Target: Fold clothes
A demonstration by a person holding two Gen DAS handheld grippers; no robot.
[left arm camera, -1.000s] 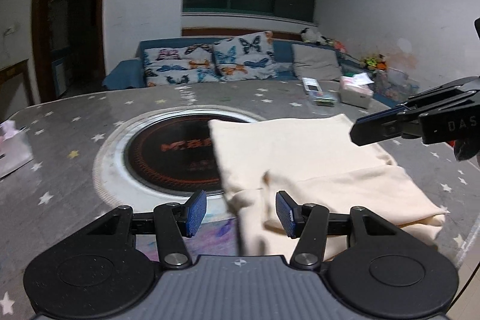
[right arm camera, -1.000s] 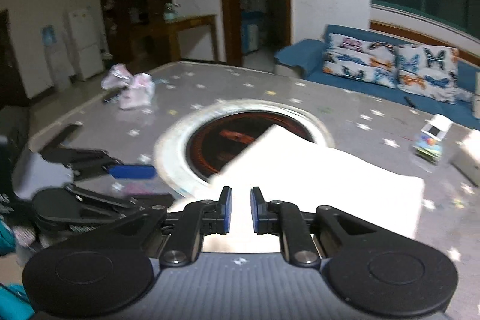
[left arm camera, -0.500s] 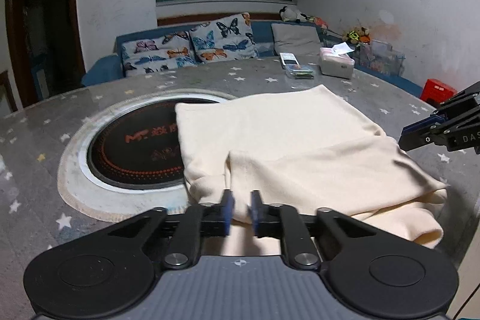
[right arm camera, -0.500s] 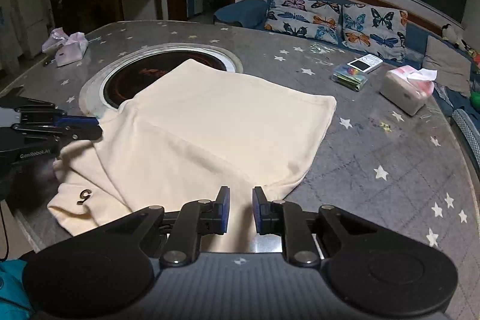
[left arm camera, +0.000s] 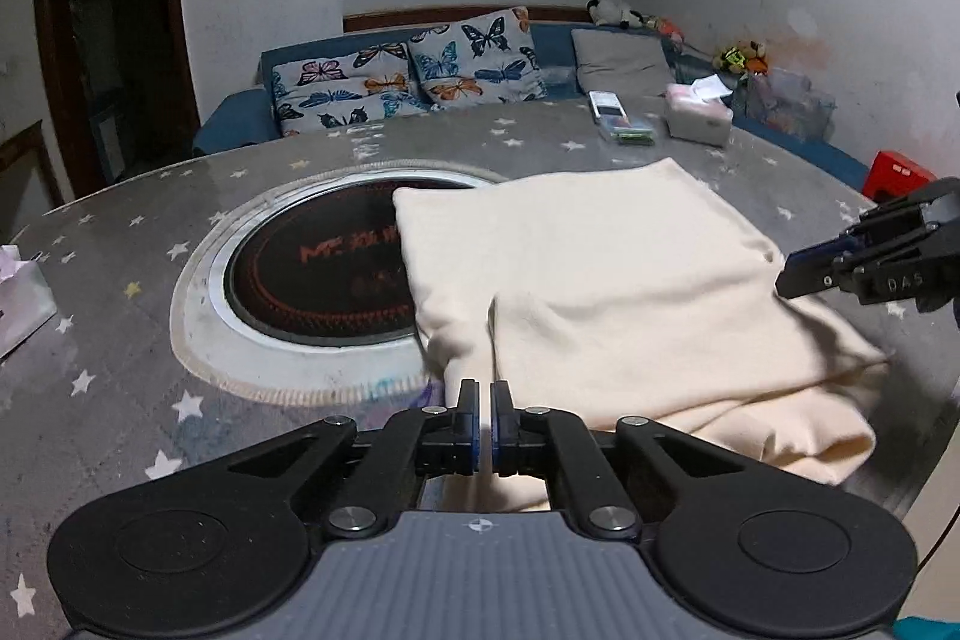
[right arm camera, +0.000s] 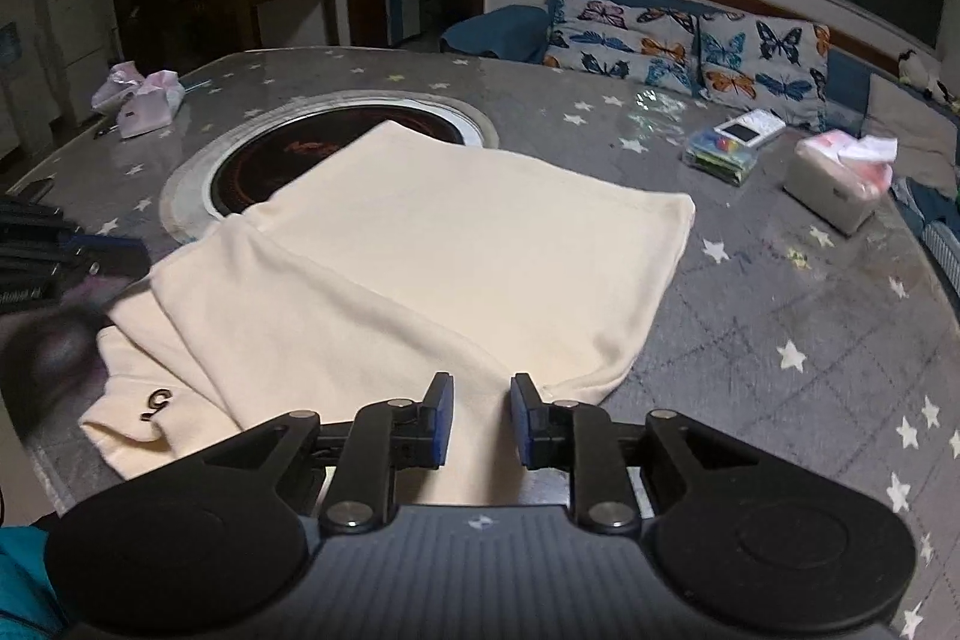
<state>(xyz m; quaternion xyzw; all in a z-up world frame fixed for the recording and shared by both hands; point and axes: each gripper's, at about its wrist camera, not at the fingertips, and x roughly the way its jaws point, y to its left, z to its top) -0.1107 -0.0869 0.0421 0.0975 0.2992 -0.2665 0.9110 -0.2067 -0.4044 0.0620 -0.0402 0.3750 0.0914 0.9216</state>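
Note:
A cream garment [left arm camera: 600,280] [right arm camera: 450,250] lies folded on the grey star-patterned table [left arm camera: 120,340], partly over a round black cooktop [left arm camera: 318,280]. My left gripper [left arm camera: 486,418] is shut at the garment's near left edge, and a crease in the cloth runs into its tips. In the right wrist view its dark fingers [right arm camera: 72,250] show at the left. My right gripper [right arm camera: 480,418] is at the near right corner with its jaws opening. Cloth shows in the gap, but the pads stand off it. In the left wrist view the right gripper [left arm camera: 804,274] hovers over the garment's right edge.
At the far right of the table stand a tissue box [right arm camera: 834,190] and a small box of coloured items with a white device [right arm camera: 732,142]. Pink bags [right arm camera: 144,100] lie at the far left. A sofa with butterfly cushions [left arm camera: 408,76] stands behind the table. The table edge is near me.
The left jaws closed at the garment's near left edge. The right gripper came down to the table with the cloth, and its jaws have since parted.

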